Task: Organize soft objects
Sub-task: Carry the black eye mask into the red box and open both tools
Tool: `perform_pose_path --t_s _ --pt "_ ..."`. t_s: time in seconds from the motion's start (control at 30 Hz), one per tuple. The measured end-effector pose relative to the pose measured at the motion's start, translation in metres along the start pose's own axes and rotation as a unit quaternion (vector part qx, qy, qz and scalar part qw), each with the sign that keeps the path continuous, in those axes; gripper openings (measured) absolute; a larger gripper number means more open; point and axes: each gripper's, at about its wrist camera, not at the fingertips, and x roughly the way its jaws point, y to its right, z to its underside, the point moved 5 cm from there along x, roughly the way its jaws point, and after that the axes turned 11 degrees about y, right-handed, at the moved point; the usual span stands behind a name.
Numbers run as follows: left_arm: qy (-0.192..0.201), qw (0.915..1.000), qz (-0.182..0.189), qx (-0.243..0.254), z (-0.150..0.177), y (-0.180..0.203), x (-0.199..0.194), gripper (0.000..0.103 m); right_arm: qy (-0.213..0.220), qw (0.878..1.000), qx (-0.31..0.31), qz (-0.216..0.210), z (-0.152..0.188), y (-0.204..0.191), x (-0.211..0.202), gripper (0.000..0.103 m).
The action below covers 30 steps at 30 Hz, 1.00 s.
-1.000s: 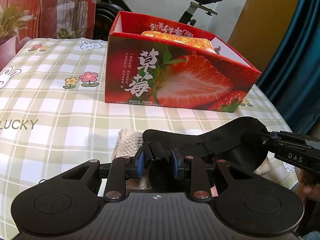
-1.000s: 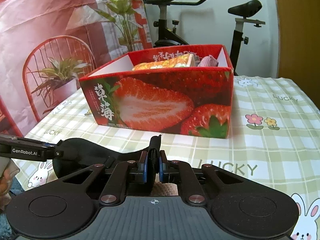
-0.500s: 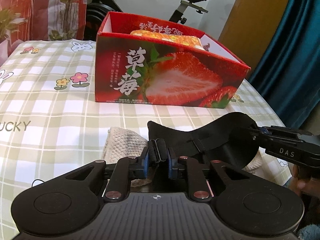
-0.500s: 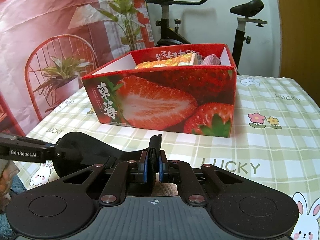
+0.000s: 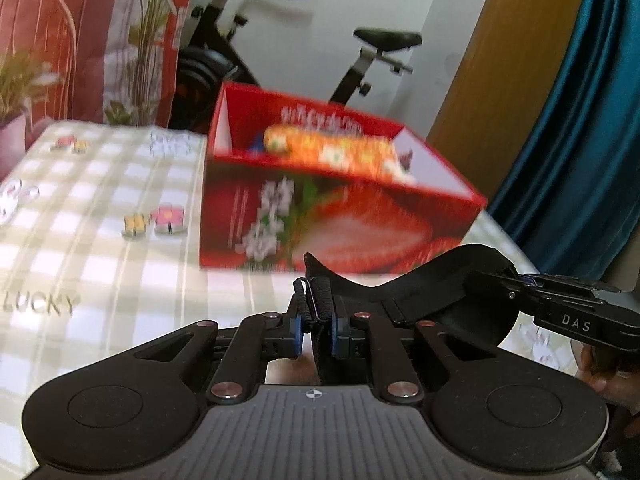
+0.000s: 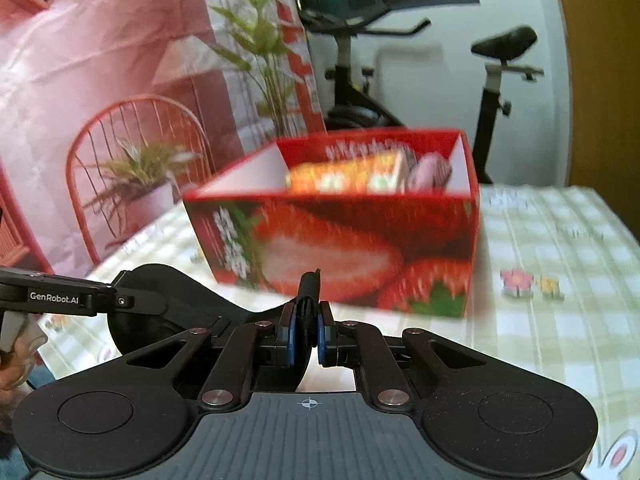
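The desk (image 5: pixel 96 280) wears a checked cloth in pale green and white, printed with small flowers, rabbits and the word LUCKY. A red box (image 5: pixel 332 224) with big strawberries on its side stands toward the far edge of the desk, open at the top. An orange flowered bundle (image 5: pixel 332 152) lies inside it along the back wall, and from the right-hand view a pink soft thing (image 6: pixel 430 172) sits beside that, at the box's right end.

Nearer the front edge, a black eye mask (image 5: pixel 440 280) hangs stretched between the two pairs of tongs. The left tongs (image 5: pixel 316 328) are pressed together on one end of it, pinching the bunched strap and fabric between blue pads. The right tongs (image 6: pixel 306 334) are pressed together on the other end, a dark fold of fabric standing up between their pads. Each pair shows in the other's view, reaching in from the side with a hand (image 5: pixel 608 376) behind it.

Beyond the desk stands a black exercise bike (image 6: pixel 496 80) against a white wall. To one side hangs a red and pink patterned cloth (image 6: pixel 80 60), with a red wire chair (image 6: pixel 132 140) and potted plants (image 6: pixel 136 176) before it. On the other side are a wooden door (image 5: pixel 500 60) and a teal curtain (image 5: pixel 592 120).
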Motion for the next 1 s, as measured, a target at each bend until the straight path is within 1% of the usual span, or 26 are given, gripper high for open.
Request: perform_pose_path --t_s 0.13,0.33,0.43,0.53,0.63,0.7,0.77,0.83,0.9,1.0 --pt "0.031 0.9995 0.003 0.005 -0.036 0.004 -0.003 0.013 0.03 0.999 -0.004 -0.01 -0.036 -0.002 0.002 0.009" --pt "0.075 0.9969 -0.003 0.023 -0.091 0.011 0.012 0.013 0.064 0.998 -0.017 -0.015 -0.09 0.002 0.024 0.009" --pt "0.086 0.9956 -0.01 0.035 -0.113 0.015 0.029 0.013 0.073 0.997 -0.036 -0.008 -0.112 0.008 0.042 0.009" --pt "0.085 0.9957 -0.017 0.034 -0.128 0.013 0.05 0.013 0.075 0.996 -0.037 0.003 -0.13 0.018 0.065 0.009" --pt "0.075 0.9962 -0.026 0.036 -0.136 0.01 0.071 0.013 0.068 0.997 -0.039 0.015 -0.138 0.029 0.088 0.009" --pt "0.06 0.997 -0.032 0.036 -0.137 0.007 0.086 0.013 0.055 0.998 -0.038 0.022 -0.139 0.036 0.104 0.009" --pt "0.035 0.998 -0.037 0.038 -0.134 0.003 0.103 0.013 0.033 0.998 -0.033 0.03 -0.135 0.045 0.122 0.009" --pt "0.011 0.998 -0.045 0.043 -0.13 -0.001 0.119 0.013 0.002 0.999 -0.015 0.037 -0.124 0.054 0.138 0.009" --pt "-0.014 0.9978 -0.044 0.047 -0.124 -0.003 0.131 0.013 -0.029 0.998 0.005 0.046 -0.109 0.062 0.151 0.009" --pt "-0.045 0.9966 -0.041 0.055 -0.111 -0.004 0.145 0.013 -0.066 0.996 0.008 0.051 -0.088 0.065 0.165 0.009"
